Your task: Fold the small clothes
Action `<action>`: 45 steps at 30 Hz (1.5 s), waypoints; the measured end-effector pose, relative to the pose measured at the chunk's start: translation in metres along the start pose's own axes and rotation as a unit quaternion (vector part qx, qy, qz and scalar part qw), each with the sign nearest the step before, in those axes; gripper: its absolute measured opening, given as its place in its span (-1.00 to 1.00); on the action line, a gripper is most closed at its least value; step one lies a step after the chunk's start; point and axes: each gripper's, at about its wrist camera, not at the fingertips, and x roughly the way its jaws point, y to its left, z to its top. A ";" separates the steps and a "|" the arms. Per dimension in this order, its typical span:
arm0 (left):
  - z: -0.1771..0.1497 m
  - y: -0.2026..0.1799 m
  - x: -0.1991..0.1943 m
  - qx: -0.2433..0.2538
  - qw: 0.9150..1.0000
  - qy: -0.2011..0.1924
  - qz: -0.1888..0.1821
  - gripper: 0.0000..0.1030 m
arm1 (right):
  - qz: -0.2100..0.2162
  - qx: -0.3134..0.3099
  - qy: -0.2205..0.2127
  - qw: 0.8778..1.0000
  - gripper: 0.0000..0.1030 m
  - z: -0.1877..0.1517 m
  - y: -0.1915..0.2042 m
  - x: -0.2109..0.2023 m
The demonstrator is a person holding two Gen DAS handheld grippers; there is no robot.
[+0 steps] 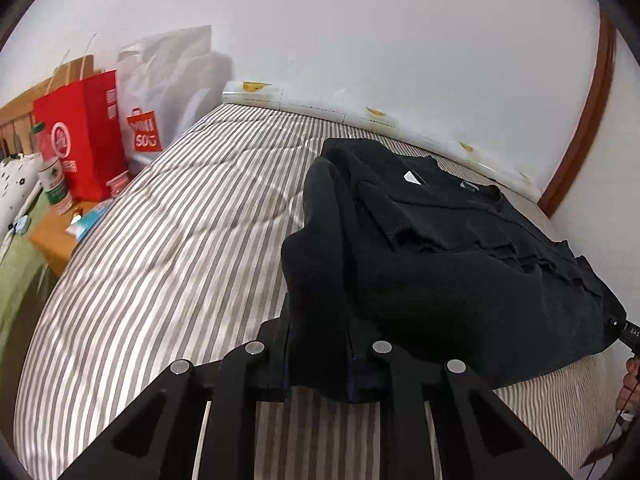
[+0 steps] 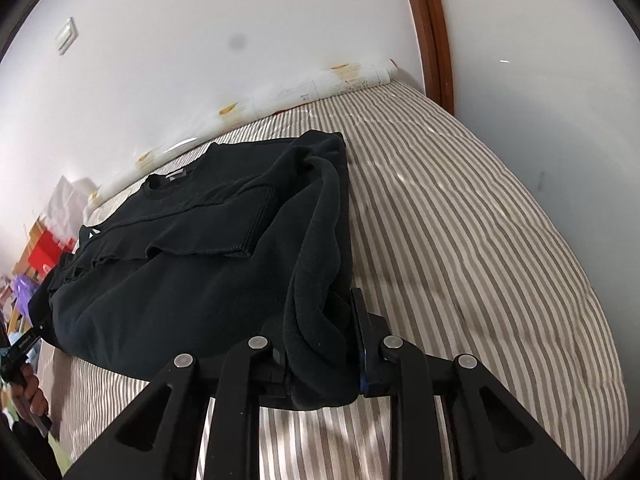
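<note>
One black sweater (image 1: 460,248), soft knit with ribbed cuffs, sleeves folded across the chest, lies on the striped quilted bedspread (image 1: 180,240) toward 1 o'clock in the left wrist view. Two grippers: left gripper (image 1: 318,344) clenched on the hem's left corner, right gripper (image 2: 322,348) clenched on the right corner. Two paper bags (image 1: 84,132) at 10 o'clock.

The sweater (image 1: 460,248) is black knitted cloth, matt and slightly fuzzy, with ribbed cuffs and a small white label. Under it the bedcover (image 1: 168,248) is striped grey-and-white woven cloth with a faint sheen. Both the left gripper (image 1: 318,344) and the right gripper (image 2: 320,344) are matt black plastic with shiny round metal pins. Beyond the bedcover's far-left corner stand a red paper bag (image 1: 84,136) and a crinkled white bag (image 1: 168,88). The door frame (image 2: 430,28) is glossy brown wood; the wall (image 1: 360,32) is smooth matt white.
</note>
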 end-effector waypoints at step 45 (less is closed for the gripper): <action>0.008 -0.043 0.028 0.074 0.996 0.051 -0.011 0.32 | -0.016 -0.086 0.020 0.996 -0.59 -0.021 0.112 0.037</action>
